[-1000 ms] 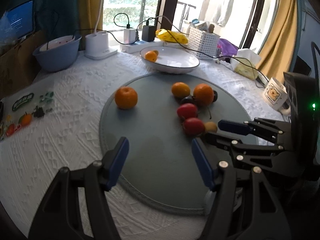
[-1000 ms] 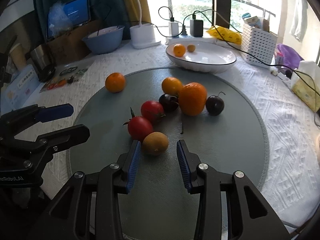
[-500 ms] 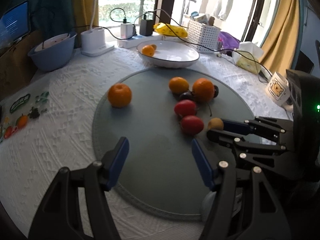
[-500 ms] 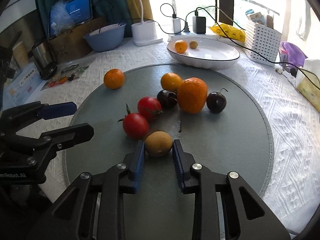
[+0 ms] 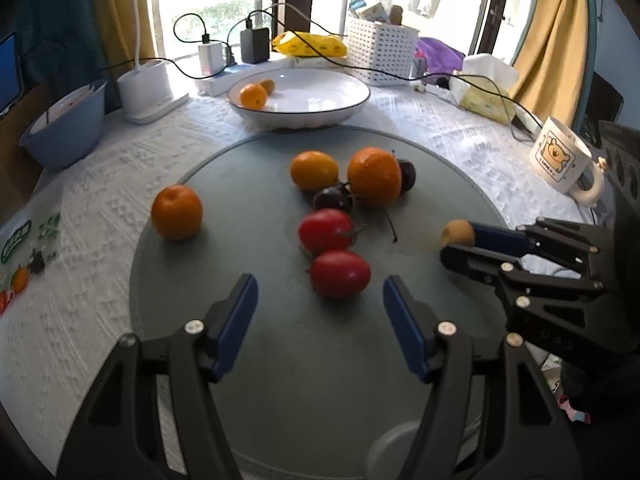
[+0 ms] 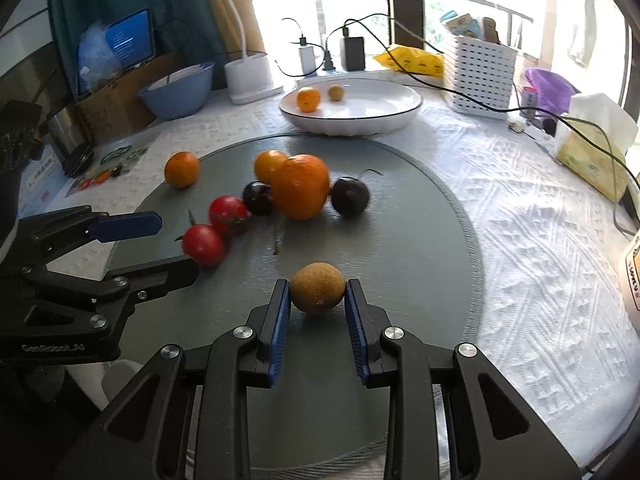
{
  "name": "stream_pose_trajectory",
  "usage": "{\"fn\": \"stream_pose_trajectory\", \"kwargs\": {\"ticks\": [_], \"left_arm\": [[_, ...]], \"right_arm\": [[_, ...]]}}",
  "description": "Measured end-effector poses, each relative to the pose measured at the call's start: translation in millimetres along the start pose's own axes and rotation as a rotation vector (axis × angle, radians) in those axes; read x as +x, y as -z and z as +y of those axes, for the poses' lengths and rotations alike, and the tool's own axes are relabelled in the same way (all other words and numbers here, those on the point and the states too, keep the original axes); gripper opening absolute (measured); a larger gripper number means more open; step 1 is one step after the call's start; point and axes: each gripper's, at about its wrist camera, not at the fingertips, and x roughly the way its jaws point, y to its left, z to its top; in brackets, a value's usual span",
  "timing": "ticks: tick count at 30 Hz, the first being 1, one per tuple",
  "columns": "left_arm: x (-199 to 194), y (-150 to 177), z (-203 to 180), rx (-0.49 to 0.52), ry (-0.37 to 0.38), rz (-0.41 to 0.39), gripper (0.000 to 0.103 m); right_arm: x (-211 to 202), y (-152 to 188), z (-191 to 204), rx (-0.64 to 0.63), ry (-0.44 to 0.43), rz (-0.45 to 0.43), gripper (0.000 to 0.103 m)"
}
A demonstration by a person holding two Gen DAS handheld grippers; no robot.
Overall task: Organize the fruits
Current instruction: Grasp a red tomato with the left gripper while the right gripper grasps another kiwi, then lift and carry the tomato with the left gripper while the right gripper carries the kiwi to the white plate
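Mat (image 6: pixel 420 216) grey-green; tablecloth (image 6: pixel 540 240) white, embossed; tomatoes (image 6: pixel 203 245) red — oranges (image 6: pixel 300 186) bright; tongs' pads (image 6: pixel 280 320) blue.

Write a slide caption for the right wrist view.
Right gripper shut on a small brown fruit above the grey mat.

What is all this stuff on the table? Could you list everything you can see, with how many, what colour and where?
oranges: four, orange; three on the grey mat, one in the white dish
tomatoes: two, red; left part of the mat
dark cherries: two, near black; beside the big orange
small brown fruit: two, tan; one between the right gripper's pads, one in the dish
grey mat: one, round; table centre
white dish: one; behind the mat
blue bowl: one; far left
white basket: one; far right
mug: one, white; right edge
left gripper: open, over the mat
right gripper: shut on the brown fruit
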Motion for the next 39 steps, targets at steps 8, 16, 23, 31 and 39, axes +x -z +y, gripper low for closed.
{"fn": "stream_pose_trajectory", "kwargs": {"ticks": [8, 16, 23, 31, 39], "left_arm": [[12.5, -6.1, -10.1, 0.035, 0.010, 0.022, 0.052], [15.5, -6.7, -10.4, 0.046, 0.009, 0.018, 0.038], [10.1, -3.2, -8.8, 0.044, 0.013, 0.008, 0.038], [-5.8, 1.3, -6.2, 0.041, 0.013, -0.022, 0.038], [-27.7, 4.7, -6.2, 0.035, 0.015, -0.061, 0.038]], "right_arm": [[-1.1, 1.6, -11.6, 0.018, 0.010, -0.004, 0.030], [-1.3, 1.9, -12.5, 0.022, 0.014, -0.007, 0.030], [-2.4, 1.5, -8.2, 0.016, 0.018, -0.010, 0.030], [-9.8, 0.1, 0.8, -0.001, 0.025, -0.023, 0.030], [-22.6, -2.6, 13.7, -0.025, 0.025, -0.051, 0.030]]}}
